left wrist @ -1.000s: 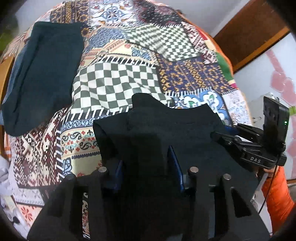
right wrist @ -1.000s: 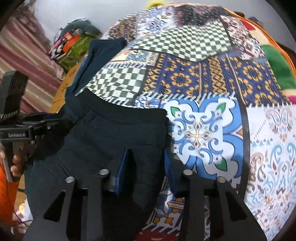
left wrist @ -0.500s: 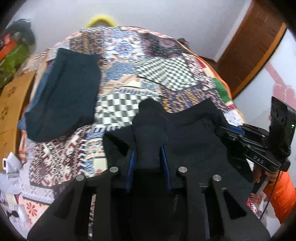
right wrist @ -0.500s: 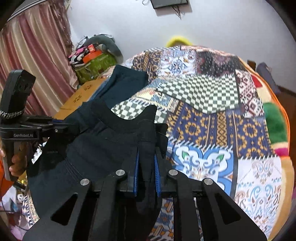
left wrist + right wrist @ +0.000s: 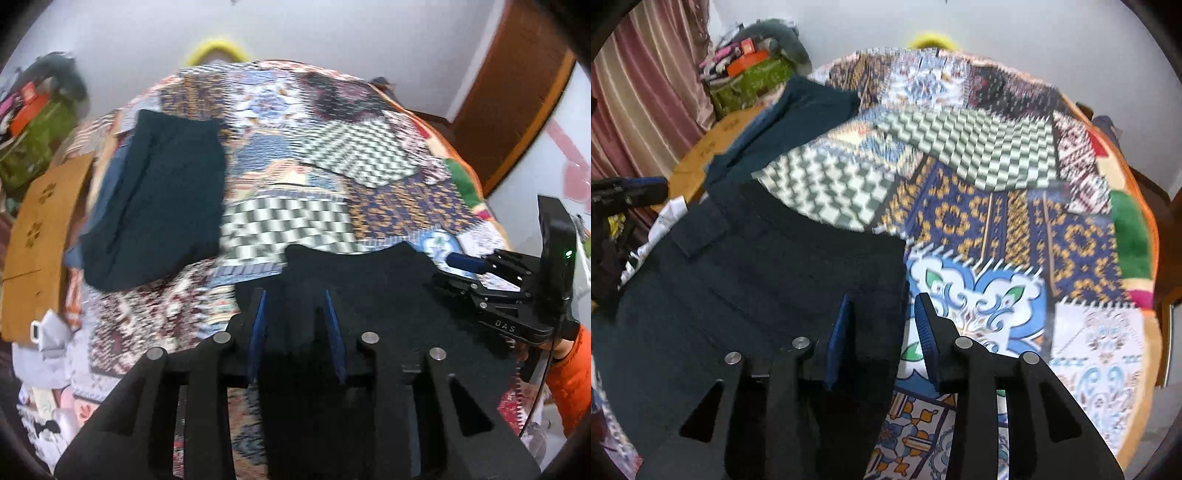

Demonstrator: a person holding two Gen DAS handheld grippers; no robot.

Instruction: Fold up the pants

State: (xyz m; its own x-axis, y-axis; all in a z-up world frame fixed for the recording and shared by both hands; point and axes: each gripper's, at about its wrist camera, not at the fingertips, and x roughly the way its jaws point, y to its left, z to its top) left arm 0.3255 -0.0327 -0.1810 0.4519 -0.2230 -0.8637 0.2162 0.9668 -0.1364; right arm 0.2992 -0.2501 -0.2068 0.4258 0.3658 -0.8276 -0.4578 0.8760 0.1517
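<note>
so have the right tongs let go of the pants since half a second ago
Yes. The right tongs have just been opening, and the black pants now lie loose between the pads on the quilt, no longer pinched.

My black pants (image 5: 369, 295) lie over a patchwork bedspread (image 5: 303, 218) of green checks, blue-and-gold motifs; blue pads (image 5: 838, 339).

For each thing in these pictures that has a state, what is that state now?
left gripper: fingers just opened slightly, black pants fabric between; grip unclear
right gripper: fingers just opened, pants edge between, not pinched
black pants: spread on the quilt, near edge between both grippers' fingers
teal garment: folded, flat on the quilt's far left
</note>
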